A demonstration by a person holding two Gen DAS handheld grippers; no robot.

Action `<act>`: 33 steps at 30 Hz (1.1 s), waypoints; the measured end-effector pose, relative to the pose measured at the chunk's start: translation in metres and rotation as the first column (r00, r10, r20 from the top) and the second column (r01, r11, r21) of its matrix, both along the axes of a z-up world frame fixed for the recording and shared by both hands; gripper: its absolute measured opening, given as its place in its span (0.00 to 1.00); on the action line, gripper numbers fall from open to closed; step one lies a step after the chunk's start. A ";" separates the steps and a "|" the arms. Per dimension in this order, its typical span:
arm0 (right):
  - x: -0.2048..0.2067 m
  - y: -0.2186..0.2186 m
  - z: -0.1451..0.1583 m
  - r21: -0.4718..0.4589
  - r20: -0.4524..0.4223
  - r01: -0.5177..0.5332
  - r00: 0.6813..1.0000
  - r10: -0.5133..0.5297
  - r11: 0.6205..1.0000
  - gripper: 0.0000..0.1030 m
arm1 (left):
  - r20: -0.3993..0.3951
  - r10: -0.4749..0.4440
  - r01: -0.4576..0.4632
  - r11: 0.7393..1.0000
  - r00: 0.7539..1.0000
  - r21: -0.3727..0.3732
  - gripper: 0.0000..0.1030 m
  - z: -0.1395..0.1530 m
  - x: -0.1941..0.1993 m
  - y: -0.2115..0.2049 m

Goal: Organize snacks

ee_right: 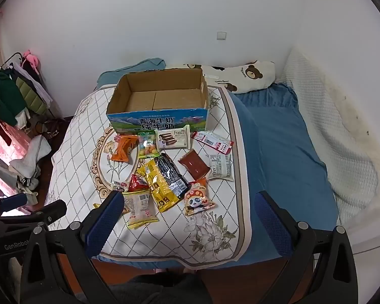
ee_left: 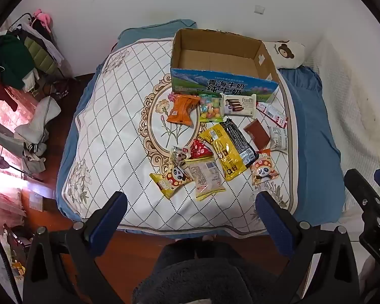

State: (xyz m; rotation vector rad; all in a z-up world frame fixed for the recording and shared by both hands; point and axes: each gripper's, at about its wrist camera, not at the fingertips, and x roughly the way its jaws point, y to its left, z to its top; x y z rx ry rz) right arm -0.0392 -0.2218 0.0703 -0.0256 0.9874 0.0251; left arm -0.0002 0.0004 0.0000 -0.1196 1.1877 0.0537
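An open, empty cardboard milk box [ee_left: 223, 58] [ee_right: 162, 96] stands at the far end of a patterned white mat on the bed. Several snack packets lie in front of it: an orange bag [ee_left: 182, 109] [ee_right: 122, 148], a candy bag [ee_left: 211, 107] [ee_right: 147, 148], a Franzzi wafer pack [ee_left: 240, 103] [ee_right: 173, 139], a yellow bag [ee_left: 224, 150] [ee_right: 158, 188], a black bag [ee_left: 238, 136] [ee_right: 171, 173], and panda packets [ee_left: 263, 171] [ee_right: 197, 200]. My left gripper [ee_left: 191, 200] is open and empty above the mat's near edge. My right gripper [ee_right: 188, 200] is open and empty, beside it.
The bed has a blue sheet [ee_right: 278, 152] and a bear-print pillow [ee_right: 243, 76] at the back right. A white wall stands behind. Clothes are piled on a rack [ee_left: 20, 58] and on the floor [ee_left: 35, 131] to the left. A white blanket [ee_right: 342, 139] lies at the right.
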 end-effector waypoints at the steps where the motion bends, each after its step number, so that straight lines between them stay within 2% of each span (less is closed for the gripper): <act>1: 0.000 0.000 0.000 0.004 0.000 -0.002 1.000 0.002 1.000 1.00 | -0.001 0.002 -0.002 1.000 1.000 0.008 1.00 0.000 0.000 0.000; 14: -0.007 -0.002 0.003 0.016 -0.004 -0.006 1.000 0.006 1.000 1.00 | 0.001 0.003 -0.003 1.000 1.000 0.027 1.00 0.000 0.002 0.007; 20: -0.004 0.001 0.002 0.013 -0.006 -0.003 1.000 0.003 1.000 1.00 | 0.009 0.003 -0.003 1.000 1.000 0.031 1.00 0.016 0.001 -0.001; 33: -0.006 0.002 -0.001 0.011 -0.008 -0.003 1.000 0.003 1.000 1.00 | 0.014 -0.003 0.002 0.999 1.000 0.039 1.00 0.012 -0.001 -0.005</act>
